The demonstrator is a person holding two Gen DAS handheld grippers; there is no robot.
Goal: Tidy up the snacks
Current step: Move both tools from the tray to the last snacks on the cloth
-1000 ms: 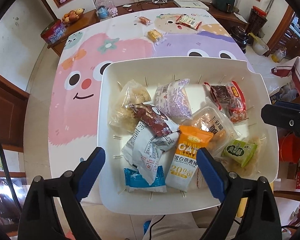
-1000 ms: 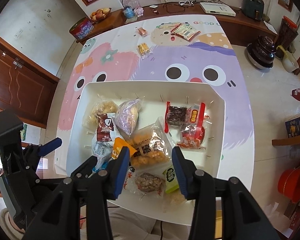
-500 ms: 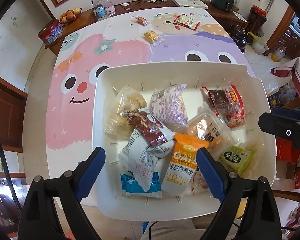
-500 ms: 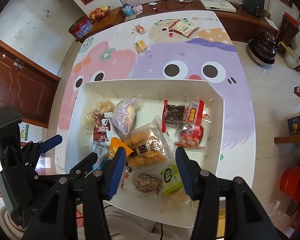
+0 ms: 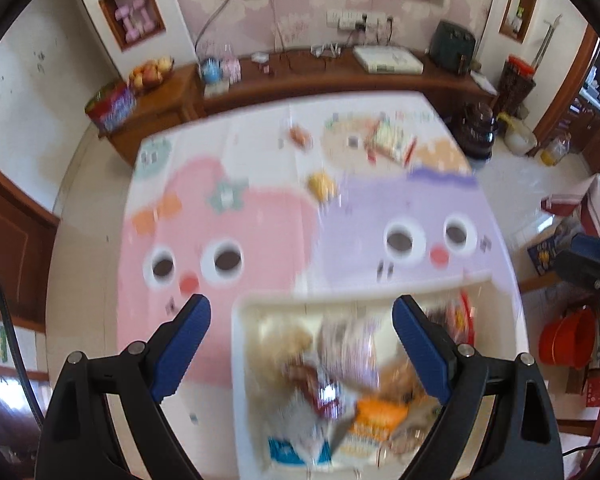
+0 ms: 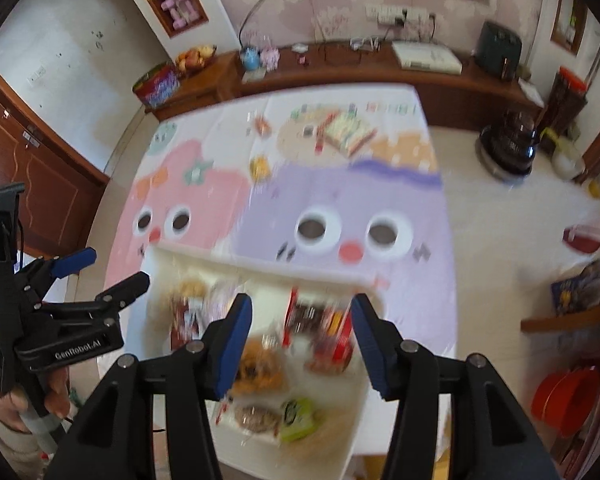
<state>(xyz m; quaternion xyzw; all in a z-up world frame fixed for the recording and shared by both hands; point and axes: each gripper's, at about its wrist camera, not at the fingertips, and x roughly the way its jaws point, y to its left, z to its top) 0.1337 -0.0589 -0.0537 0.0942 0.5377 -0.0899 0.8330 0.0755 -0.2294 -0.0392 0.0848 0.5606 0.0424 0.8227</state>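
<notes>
Both tools are up over the near end of the table, and both frames are smeared with blur. Left gripper [image 5: 300, 336] has its blue-padded fingers [image 5: 182, 344] spread wide with nothing between them; the white tray [image 5: 240, 360] lies below, its left rim under the gap. Right gripper [image 6: 300, 332] is parted too, a little narrower, nothing pinched, touching nothing. Under it sit a red-wrapped snack [image 6: 320, 328] and a bag of golden puffs [image 6: 260, 368], with a green packet [image 6: 296, 420] nearer the camera. An orange pack [image 5: 376, 416] and a blue one [image 5: 284, 450] lie at the tray's near end. From the right wrist view, the left gripper [image 6: 104, 272] hangs off the tray's left edge. Three snacks are out on the cartoon tablecloth [image 5: 260, 220], well apart from the tray: a yellow one [image 5: 320, 184], a small orange one [image 5: 300, 136], and a flat red-edged packet [image 5: 388, 142].
</notes>
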